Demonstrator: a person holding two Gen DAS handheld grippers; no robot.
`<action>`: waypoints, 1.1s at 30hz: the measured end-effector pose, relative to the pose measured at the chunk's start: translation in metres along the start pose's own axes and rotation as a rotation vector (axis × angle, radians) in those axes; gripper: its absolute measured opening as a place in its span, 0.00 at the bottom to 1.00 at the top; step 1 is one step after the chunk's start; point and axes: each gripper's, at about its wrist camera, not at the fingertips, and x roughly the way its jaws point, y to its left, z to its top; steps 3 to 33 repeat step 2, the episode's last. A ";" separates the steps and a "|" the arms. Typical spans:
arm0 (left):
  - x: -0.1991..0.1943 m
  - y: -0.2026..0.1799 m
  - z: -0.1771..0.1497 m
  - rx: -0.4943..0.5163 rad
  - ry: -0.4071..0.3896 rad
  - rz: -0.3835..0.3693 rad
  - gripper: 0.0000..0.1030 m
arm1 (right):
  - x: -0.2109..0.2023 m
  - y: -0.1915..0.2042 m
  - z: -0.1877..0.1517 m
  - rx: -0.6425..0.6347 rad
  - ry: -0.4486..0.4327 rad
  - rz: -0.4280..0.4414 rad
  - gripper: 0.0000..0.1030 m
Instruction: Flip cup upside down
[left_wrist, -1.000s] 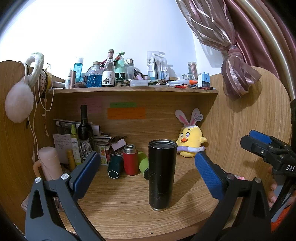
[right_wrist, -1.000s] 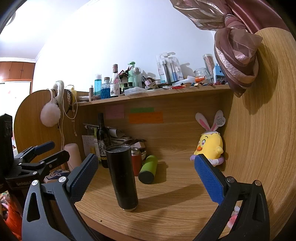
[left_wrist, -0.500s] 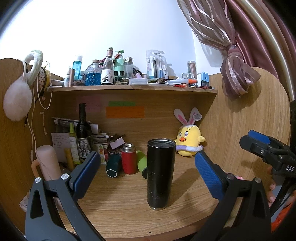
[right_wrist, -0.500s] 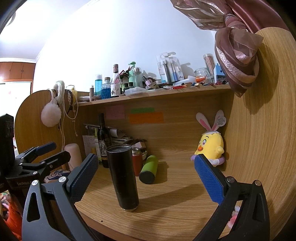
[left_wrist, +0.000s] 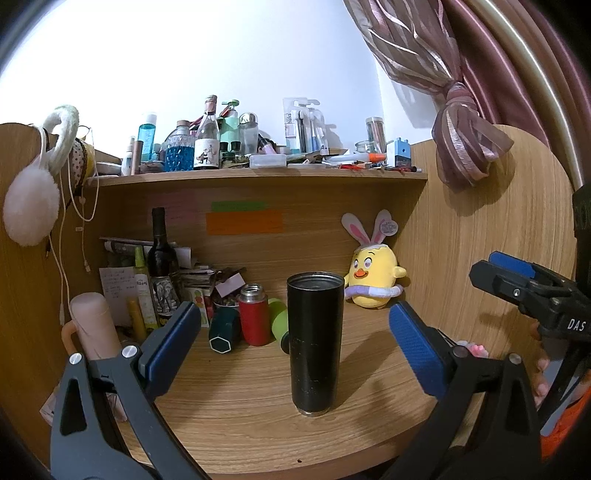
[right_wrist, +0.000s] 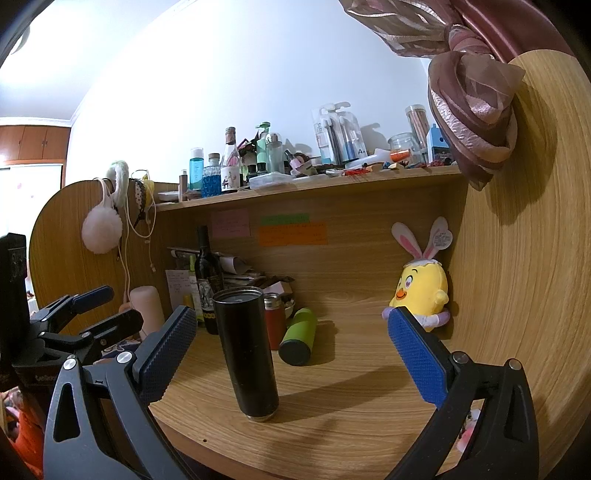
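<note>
A tall black cup (left_wrist: 314, 343) stands upright near the front of the wooden desk (left_wrist: 236, 417), open end up. It also shows in the right wrist view (right_wrist: 247, 350), left of centre. My left gripper (left_wrist: 295, 343) is open and empty, its blue pads wide on either side of the cup, short of it. My right gripper (right_wrist: 291, 350) is open and empty, with the cup standing nearer its left pad. The right gripper also shows at the right edge of the left wrist view (left_wrist: 517, 280), and the left gripper shows at the left of the right wrist view (right_wrist: 92, 310).
Behind the cup stand a red flask (left_wrist: 254, 317), a lying green bottle (right_wrist: 299, 336), a dark green bottle (left_wrist: 221, 332), a wine bottle (left_wrist: 161, 258) and a pink tumbler (left_wrist: 94, 325). A yellow plush chick (left_wrist: 373, 277) sits at the back right. A cluttered shelf (left_wrist: 258, 173) hangs above.
The left wrist view has drifted slightly, so the cup sits a little lower and nearer. In the right wrist view the cup has shifted a little to the right. Both grippers stay open.
</note>
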 end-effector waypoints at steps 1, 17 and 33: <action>0.000 0.000 0.000 0.001 -0.001 -0.001 1.00 | 0.000 0.000 0.000 0.000 0.000 0.000 1.00; 0.000 0.001 0.000 0.002 0.000 -0.003 1.00 | 0.000 0.000 0.000 0.000 -0.001 0.000 1.00; 0.000 0.001 0.000 0.002 0.000 -0.003 1.00 | 0.000 0.000 0.000 0.000 -0.001 0.000 1.00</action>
